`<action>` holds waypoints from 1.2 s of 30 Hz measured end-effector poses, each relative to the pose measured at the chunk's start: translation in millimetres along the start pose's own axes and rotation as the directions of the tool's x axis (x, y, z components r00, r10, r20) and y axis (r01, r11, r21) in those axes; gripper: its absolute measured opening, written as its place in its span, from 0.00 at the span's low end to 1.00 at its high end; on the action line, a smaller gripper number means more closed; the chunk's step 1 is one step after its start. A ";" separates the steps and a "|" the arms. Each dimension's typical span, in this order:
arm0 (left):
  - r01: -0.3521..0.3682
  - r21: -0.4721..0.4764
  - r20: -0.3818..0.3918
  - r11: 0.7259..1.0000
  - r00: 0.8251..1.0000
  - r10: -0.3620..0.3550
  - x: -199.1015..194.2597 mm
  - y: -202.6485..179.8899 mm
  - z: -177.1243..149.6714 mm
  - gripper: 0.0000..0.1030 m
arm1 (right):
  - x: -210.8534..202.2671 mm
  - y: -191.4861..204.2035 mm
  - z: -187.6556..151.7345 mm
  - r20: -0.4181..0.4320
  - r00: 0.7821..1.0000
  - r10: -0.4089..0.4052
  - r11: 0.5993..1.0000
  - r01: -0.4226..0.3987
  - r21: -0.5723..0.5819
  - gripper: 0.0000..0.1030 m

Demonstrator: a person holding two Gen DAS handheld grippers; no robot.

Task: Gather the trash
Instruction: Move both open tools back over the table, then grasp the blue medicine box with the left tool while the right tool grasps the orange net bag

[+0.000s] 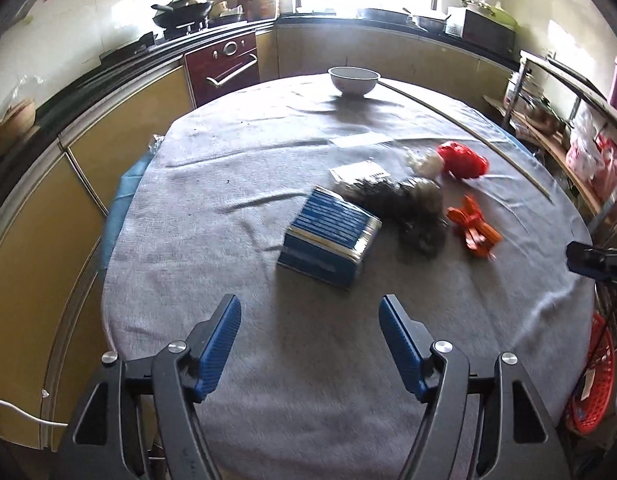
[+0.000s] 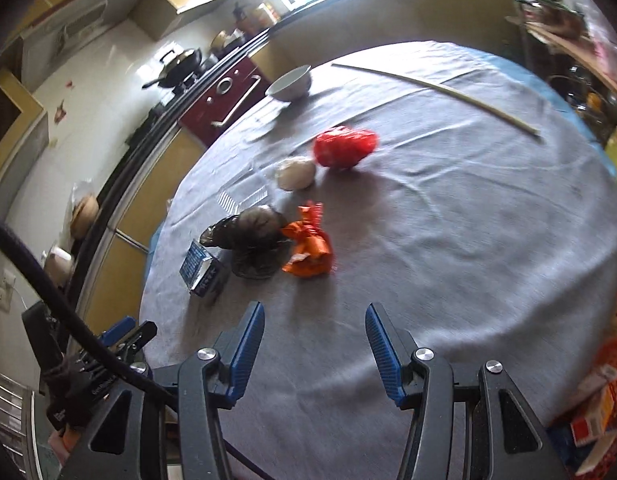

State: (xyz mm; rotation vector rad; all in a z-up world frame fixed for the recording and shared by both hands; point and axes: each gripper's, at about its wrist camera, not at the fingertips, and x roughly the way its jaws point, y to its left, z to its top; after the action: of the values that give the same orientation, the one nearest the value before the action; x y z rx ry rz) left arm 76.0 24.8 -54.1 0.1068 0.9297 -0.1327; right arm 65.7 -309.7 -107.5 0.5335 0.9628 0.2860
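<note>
We judge the approach step: left gripper (image 1: 309,322) and right gripper (image 2: 314,328) hover with fingers wide and empty over the grey-clothed tabletop (image 1: 236,184), trash clustered mid-table, blue rectangular carton (image 1: 330,238) nearest, calling for a reach forward.

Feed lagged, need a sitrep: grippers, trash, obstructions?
Left gripper and right gripper open, empty. Blue box, orange wrapper, red bag on table, untouched. Nothing blocking.

table (image 1: 228,208) — grey cloth | bowl (image 1: 353,79) | stick (image 2: 434,95) | blue box (image 1: 330,247) — wrappers (image 2: 308,240)
</note>
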 end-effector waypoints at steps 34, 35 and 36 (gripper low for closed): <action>0.083 -0.636 -0.214 0.767 0.936 -0.279 111.9 28.9 53.6 0.73 | 126.9 27.0 41.5 -0.045 0.992 -0.121 0.975 0.111 -0.192 0.48; 0.063 -0.644 -0.224 0.762 0.937 -0.267 115.6 26.8 54.0 0.76 | 126.6 26.6 41.2 -0.042 0.992 -0.118 0.975 0.107 -0.193 0.48; 0.051 -0.654 -0.224 0.755 0.940 -0.259 117.8 26.1 53.5 0.77 | 126.1 25.8 40.8 -0.040 0.993 -0.107 0.976 0.097 -0.195 0.47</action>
State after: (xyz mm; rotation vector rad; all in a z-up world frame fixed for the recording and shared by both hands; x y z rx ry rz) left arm 192.0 34.6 -116.2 -0.6148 1.2495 0.0573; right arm 169.0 -242.7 -163.0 0.2998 0.9961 0.2975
